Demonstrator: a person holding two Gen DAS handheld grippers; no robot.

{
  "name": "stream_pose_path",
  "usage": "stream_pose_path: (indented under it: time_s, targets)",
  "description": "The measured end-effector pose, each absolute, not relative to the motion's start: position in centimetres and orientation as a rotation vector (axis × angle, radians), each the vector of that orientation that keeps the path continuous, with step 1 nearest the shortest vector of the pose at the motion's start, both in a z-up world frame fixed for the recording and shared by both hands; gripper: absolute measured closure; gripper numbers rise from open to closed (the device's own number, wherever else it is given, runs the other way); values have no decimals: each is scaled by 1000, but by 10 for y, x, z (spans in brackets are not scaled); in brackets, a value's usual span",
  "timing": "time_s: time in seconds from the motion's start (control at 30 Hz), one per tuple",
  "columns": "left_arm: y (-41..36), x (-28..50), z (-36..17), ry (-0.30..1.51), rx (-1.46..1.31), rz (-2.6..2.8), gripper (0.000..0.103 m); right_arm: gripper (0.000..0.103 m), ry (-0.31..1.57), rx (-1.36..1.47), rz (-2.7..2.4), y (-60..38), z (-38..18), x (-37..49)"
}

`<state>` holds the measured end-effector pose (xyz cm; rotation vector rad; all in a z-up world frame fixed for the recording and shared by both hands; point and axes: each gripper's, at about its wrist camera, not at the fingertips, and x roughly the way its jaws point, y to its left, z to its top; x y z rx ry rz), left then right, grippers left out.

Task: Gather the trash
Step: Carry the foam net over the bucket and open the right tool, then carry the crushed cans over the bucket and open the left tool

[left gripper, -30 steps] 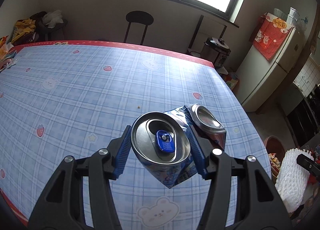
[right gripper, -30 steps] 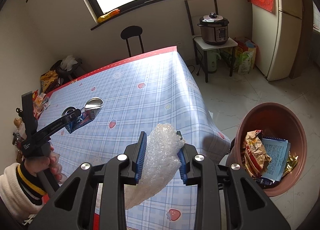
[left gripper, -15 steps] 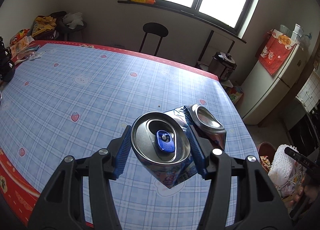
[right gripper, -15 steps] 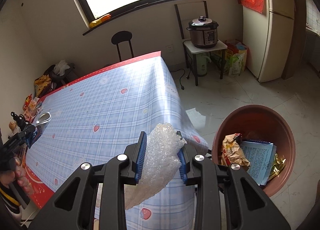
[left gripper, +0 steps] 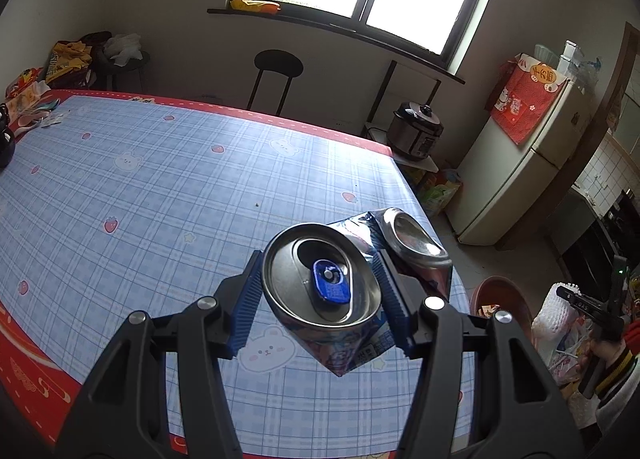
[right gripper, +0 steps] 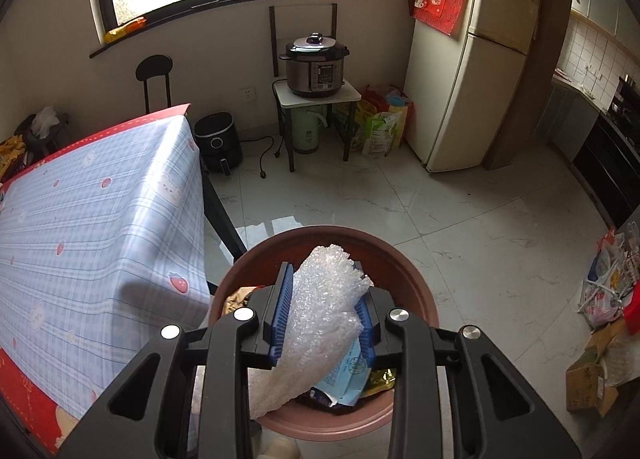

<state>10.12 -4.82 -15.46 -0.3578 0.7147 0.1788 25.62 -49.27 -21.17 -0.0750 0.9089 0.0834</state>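
My left gripper [left gripper: 320, 291] is shut on a crushed, folded drink can [left gripper: 320, 279] with a blue tab, held above the near right part of the blue checked table [left gripper: 160, 187]. My right gripper [right gripper: 324, 307] is shut on a crumpled piece of bubble wrap [right gripper: 320, 319], held directly over the brown round trash bin [right gripper: 384, 259] on the floor beside the table. The bin holds wrappers and a blue packet [right gripper: 344, 371]. The bin [left gripper: 496, 291] and the right gripper with the bubble wrap [left gripper: 552, 311] also show in the left wrist view at the right.
The table's corner [right gripper: 188, 195] stands just left of the bin. A fridge [right gripper: 472, 71], a pressure cooker [right gripper: 316, 63] on a small stand, an air fryer [right gripper: 218, 141], a black stool [left gripper: 278, 67] and bags [right gripper: 612, 295] on the floor ring the room.
My right gripper has swung right with the bubble wrap, from above the table's edge to over the bin. My left gripper has pulled back from the table with the can still gripped.
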Motion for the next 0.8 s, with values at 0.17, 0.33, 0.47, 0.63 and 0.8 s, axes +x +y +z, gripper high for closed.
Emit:
stream_pose_path:
  time_s: [0.17, 0.33, 0.47, 0.63, 0.8]
  targets:
    - [-75, 108, -153, 718, -347, 151, 47, 65, 938, -143, 139, -496, -221, 269]
    - [-103, 114, -151, 716, -330, 114, 47, 35, 917, -133, 167, -498, -216, 274]
    - [-128, 122, -148, 718, -311, 73, 47, 18, 885, -101, 178, -503, -205, 271]
    - [-163, 137, -146, 727, -265, 1, 47, 5, 855, -82, 177, -509, -191, 258]
    - [-210, 160, -150, 748, -216, -93, 47, 5, 844, -38, 187, -523, -182, 242]
